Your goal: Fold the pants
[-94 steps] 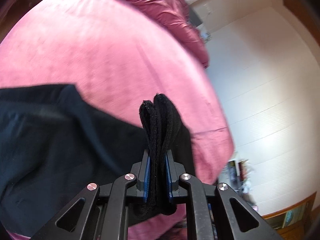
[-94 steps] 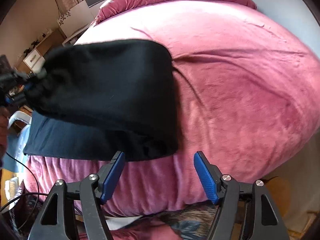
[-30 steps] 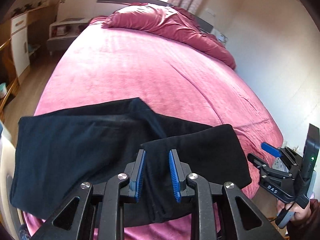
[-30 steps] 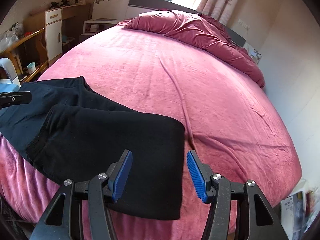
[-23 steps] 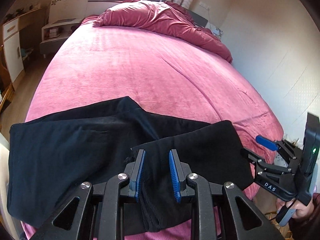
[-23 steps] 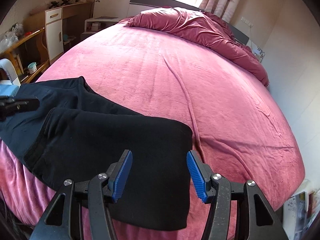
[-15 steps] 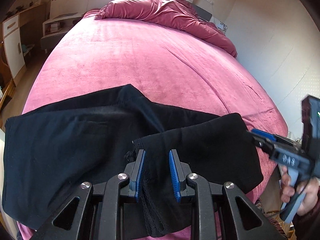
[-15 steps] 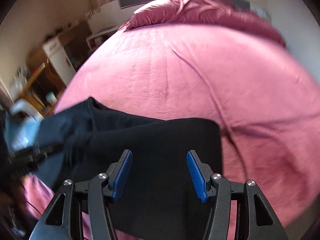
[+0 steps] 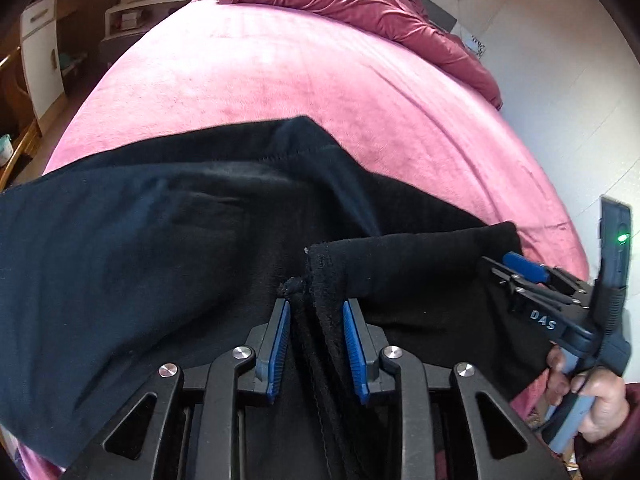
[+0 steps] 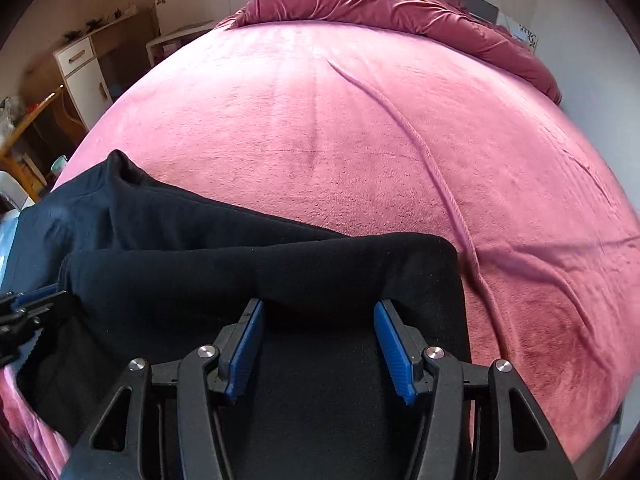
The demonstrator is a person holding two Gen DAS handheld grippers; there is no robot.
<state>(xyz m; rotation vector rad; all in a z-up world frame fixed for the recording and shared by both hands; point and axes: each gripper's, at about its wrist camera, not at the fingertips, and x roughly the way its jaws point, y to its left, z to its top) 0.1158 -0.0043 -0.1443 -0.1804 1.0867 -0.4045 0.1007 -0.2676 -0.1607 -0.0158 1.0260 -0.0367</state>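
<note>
Black pants (image 9: 168, 240) lie on the pink bed (image 9: 300, 80) near its front edge, with one part folded over on top (image 10: 280, 276). My left gripper (image 9: 316, 344) is open, its blue pads on either side of the folded hem (image 9: 320, 264) without pinching it. My right gripper (image 10: 320, 352) is open over the right end of the folded layer. It also shows in the left wrist view (image 9: 524, 268) at the fold's right edge, held by a hand. The left gripper's tip (image 10: 28, 300) shows at the far left of the right wrist view.
A crumpled dark-pink duvet (image 10: 400, 4) lies at the head of the bed. A white wall (image 9: 560, 80) runs along the right side. A white cabinet and wooden furniture (image 10: 80, 68) stand left of the bed. A crease (image 10: 420, 148) runs across the blanket.
The left gripper let go of the hem it held three seconds ago and stays open over it. Both grippers moved lower and closer to the folded pants; the right one came in over the fold's right end.
</note>
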